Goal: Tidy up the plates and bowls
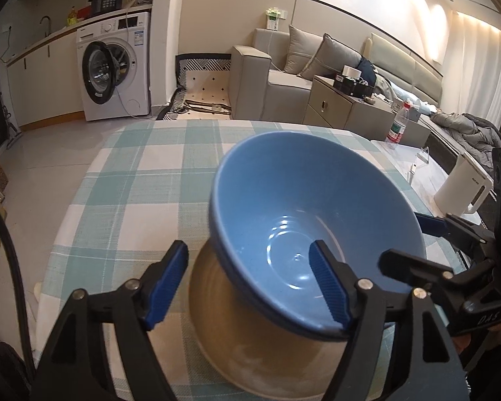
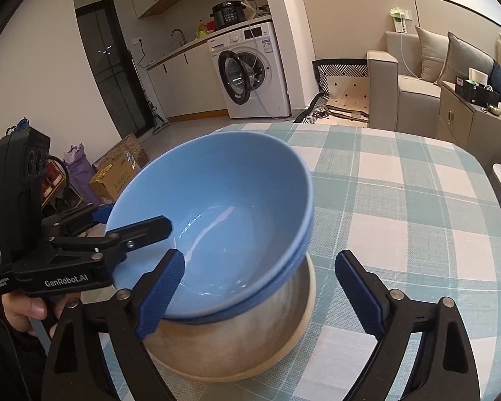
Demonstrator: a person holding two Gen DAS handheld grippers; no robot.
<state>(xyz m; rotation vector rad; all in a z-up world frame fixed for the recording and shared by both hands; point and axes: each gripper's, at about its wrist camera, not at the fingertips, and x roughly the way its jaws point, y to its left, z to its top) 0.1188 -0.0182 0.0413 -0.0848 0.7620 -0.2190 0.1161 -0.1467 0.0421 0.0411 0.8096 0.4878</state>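
Two nested blue bowls (image 1: 304,220) (image 2: 217,200) sit on a stack of beige plates (image 1: 223,327) (image 2: 250,344) on the checked tablecloth. My left gripper (image 1: 250,284) (image 2: 137,217) straddles the bowls' rim. One pad (image 1: 330,287) is inside the bowl and the other stands well clear outside. It is open. My right gripper (image 2: 260,290) (image 1: 400,240) straddles the opposite rim the same way. One of its pads (image 2: 160,294) is inside and the other (image 2: 360,294) is far from the wall, so it is open too. Neither presses on the bowls.
The table (image 1: 143,180) (image 2: 417,200) has free cloth to the far side and beside the stack. A white kettle (image 1: 464,187) and a water bottle (image 1: 397,127) stand on a side surface to the right. Cardboard boxes (image 2: 117,173) lie on the floor at the left.
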